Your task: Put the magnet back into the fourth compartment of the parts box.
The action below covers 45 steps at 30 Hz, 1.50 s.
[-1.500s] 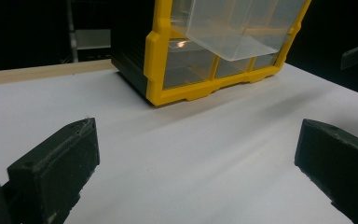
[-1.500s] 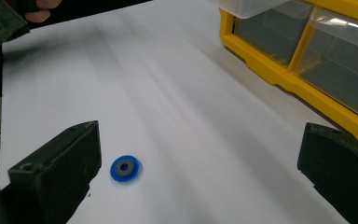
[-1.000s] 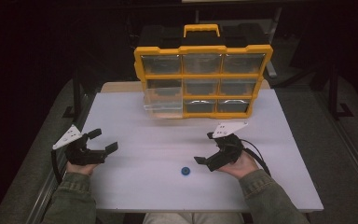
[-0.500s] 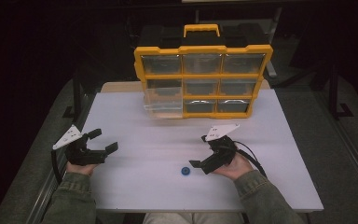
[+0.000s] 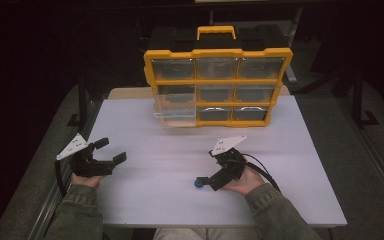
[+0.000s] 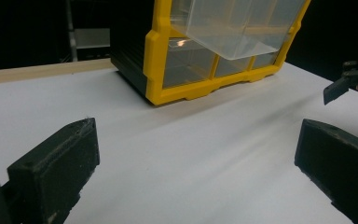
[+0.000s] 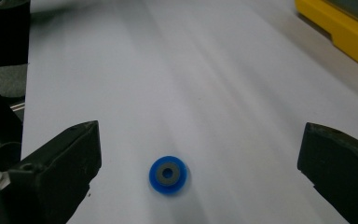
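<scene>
Between right gripper (image 7: 198, 163) jaws, blue washer (image 7: 168, 174)

high view overlooks table (image 5: 180, 145); claw cameras skim it.

Wide bare stretch of white table (image 5: 145, 205) across the middle, from the left gripper (image 5: 111, 150) at the near left over to the right gripper (image 5: 207, 184) at near centre-right, with room to pass either way. Blocked at the far edge by the yellow organizer (image 5: 218, 80), standing upright, its clear drawer (image 5: 175, 111) pulled out toward the near side at lower left. Only a small blue disc (image 7: 168, 174) lying flat on the table between the right gripper's wide-spread jaws.
</scene>
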Available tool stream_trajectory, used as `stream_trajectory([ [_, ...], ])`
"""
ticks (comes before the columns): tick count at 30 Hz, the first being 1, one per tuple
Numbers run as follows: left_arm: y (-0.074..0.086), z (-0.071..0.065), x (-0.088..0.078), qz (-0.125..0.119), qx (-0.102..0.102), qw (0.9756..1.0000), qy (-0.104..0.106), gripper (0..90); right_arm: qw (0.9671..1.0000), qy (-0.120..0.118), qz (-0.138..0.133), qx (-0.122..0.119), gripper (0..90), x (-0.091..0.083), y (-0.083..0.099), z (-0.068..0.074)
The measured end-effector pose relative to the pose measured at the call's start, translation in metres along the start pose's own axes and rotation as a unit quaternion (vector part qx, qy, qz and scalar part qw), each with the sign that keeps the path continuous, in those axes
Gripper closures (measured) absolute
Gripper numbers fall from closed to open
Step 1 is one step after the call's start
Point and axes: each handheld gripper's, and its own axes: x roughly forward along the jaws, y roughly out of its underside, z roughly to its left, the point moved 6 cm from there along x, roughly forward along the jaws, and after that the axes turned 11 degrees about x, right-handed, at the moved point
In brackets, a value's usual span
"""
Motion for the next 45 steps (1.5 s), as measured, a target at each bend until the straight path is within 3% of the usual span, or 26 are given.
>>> stream_trajectory([
  [15,0.000,0.000,0.000,0.001,0.000,1.0000,0.000,0.0,0.9996,-0.013,0.027,0.000,0.0,0.014,0.005,0.005],
  [22,0.000,0.000,0.001,0.002,0.000,1.0000,0.002,0.0,0.9975,-0.019,0.067,-0.002,0.0,0.024,0.013,0.008],
  [27,0.000,0.000,0.001,0.001,0.000,1.0000,0.002,0.0,0.9971,-0.020,0.073,-0.004,0.0,0.027,0.015,0.010],
  [36,0.000,-0.001,0.001,0.002,0.001,1.0000,0.004,0.0,0.9941,-0.028,0.103,-0.022,11.5,0.033,0.022,0.013],
  [45,0.001,-0.001,0.001,0.003,0.001,1.0000,0.004,0.0,0.9915,-0.030,0.126,-0.016,21.8,0.037,0.028,0.012],
])
